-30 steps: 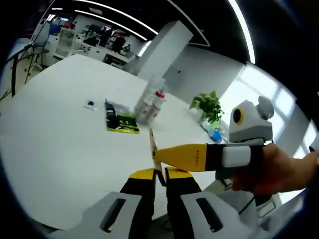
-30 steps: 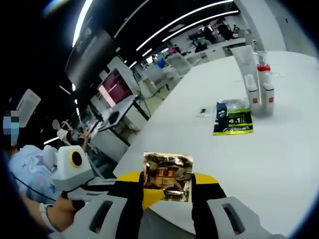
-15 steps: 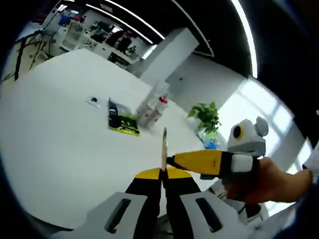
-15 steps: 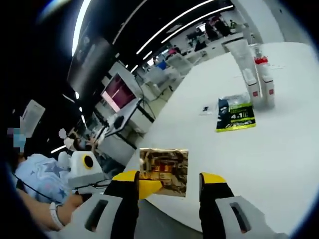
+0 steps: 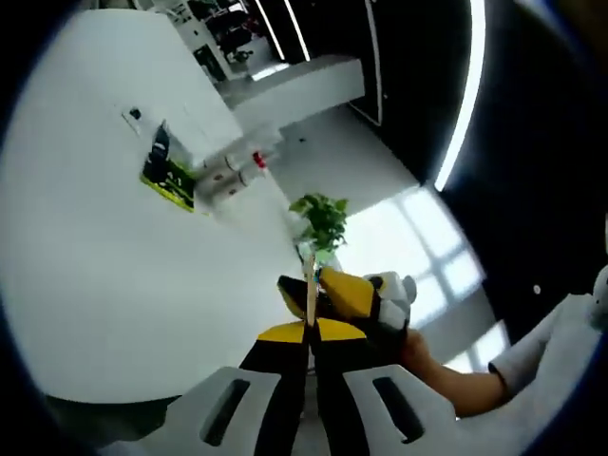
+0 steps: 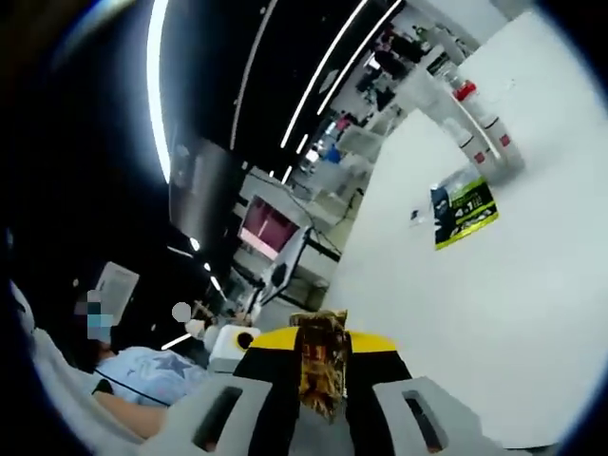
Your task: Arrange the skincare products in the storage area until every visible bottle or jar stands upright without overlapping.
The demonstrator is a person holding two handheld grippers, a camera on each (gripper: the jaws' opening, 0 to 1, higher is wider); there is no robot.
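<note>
In the left gripper view the left gripper (image 5: 311,328) was clamped on a sachet (image 5: 311,290) seen edge-on, off the table (image 5: 85,275) edge. The right gripper (image 5: 356,296) sat just behind it. Bottles (image 5: 237,171) and a green packet (image 5: 169,176) lay far across wide bare tabletop.

In the right gripper view the right gripper (image 6: 323,356) gripped the sachet (image 6: 320,366), its gold face showing, beyond the table (image 6: 494,304) edge. The bottles (image 6: 480,123) stood past the packet (image 6: 464,211).
</note>
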